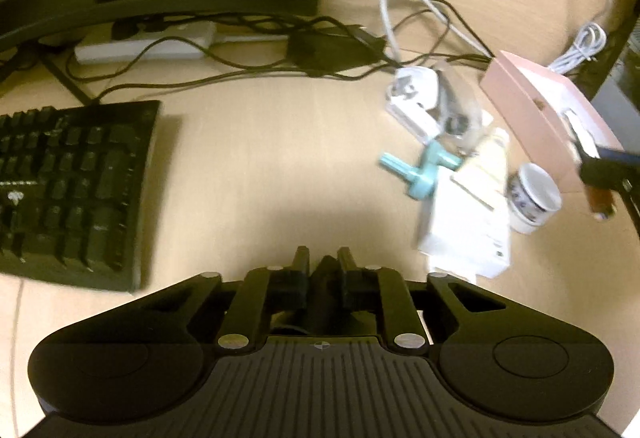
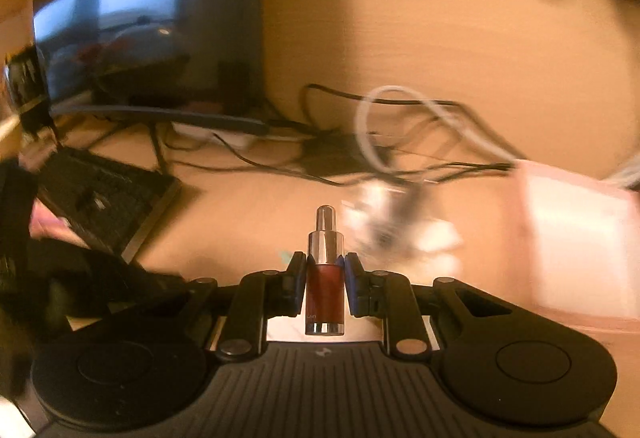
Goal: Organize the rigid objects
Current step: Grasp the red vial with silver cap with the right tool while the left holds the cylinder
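Right claw (image 2: 324,270) clamps an upright red bottle (image 2: 324,294) — left claw (image 1: 323,258), tilted deskward, closed, empty.

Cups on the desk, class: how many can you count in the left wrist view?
1. A small white cup with a blue pattern stands upright at the right, beside the white papers and in front of the pink box. The clutter could hide more.

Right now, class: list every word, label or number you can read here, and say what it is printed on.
None can be read.
Small bottle in the right gripper: pale print near its base, too small.
White box: dark print, blurred.
Keyboard: key legends blurred.
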`<action>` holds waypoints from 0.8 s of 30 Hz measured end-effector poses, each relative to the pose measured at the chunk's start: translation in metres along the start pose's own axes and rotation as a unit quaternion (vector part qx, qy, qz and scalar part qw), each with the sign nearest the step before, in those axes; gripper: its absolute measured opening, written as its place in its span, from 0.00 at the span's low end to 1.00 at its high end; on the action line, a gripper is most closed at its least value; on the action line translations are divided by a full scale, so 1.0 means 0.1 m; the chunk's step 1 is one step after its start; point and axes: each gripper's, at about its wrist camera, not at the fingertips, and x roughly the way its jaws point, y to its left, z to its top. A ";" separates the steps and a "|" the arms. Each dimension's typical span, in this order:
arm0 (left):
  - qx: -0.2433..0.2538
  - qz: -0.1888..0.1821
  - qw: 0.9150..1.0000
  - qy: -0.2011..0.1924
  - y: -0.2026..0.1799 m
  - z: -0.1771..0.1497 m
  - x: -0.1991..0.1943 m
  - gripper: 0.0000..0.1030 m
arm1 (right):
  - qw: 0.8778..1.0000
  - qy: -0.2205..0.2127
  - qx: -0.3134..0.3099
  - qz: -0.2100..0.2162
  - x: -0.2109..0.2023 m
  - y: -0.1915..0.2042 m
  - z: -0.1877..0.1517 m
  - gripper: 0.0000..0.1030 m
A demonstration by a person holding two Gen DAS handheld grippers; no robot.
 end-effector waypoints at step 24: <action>-0.096 -0.002 0.995 -0.014 -0.94 -0.63 -0.42 0.13 | 0.997 0.054 -0.037 0.040 -0.63 -0.81 -1.13 0.19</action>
